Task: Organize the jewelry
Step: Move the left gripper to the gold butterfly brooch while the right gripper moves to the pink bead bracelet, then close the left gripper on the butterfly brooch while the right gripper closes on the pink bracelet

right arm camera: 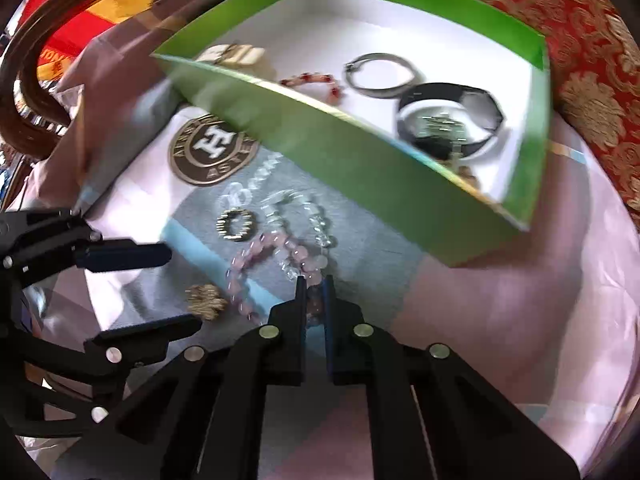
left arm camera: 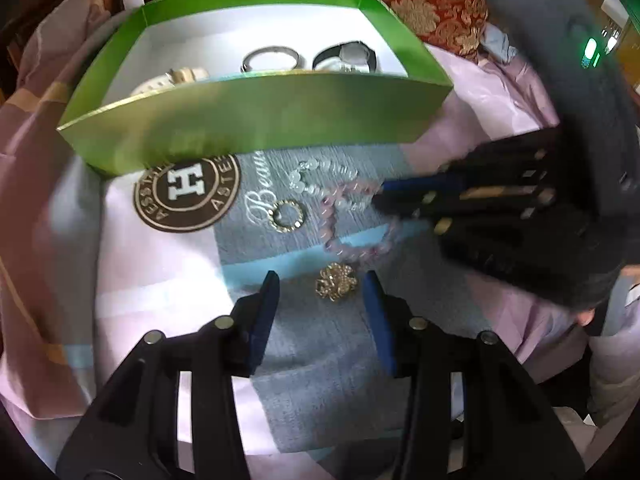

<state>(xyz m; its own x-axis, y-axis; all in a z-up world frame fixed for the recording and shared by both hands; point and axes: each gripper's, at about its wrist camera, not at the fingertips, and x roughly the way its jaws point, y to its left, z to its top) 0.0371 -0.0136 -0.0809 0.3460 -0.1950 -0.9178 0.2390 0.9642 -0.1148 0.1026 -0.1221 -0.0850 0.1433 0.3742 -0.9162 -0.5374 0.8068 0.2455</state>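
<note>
While right claw (right arm camera: 315,294) pinches pink bracelet (right arm camera: 256,276), left claw (left arm camera: 322,284) spread over patterned cloth (left arm camera: 320,360)

Left hand-held gripper (left arm camera: 322,280) low over the green box's near side, jaws wide apart, nothing between them. Right hand-held gripper (right arm camera: 314,286) comes in from the right of that box, jaws nearly closed, pinching the pink bead bracelet (right arm camera: 276,256). Motion blur on right.
</note>
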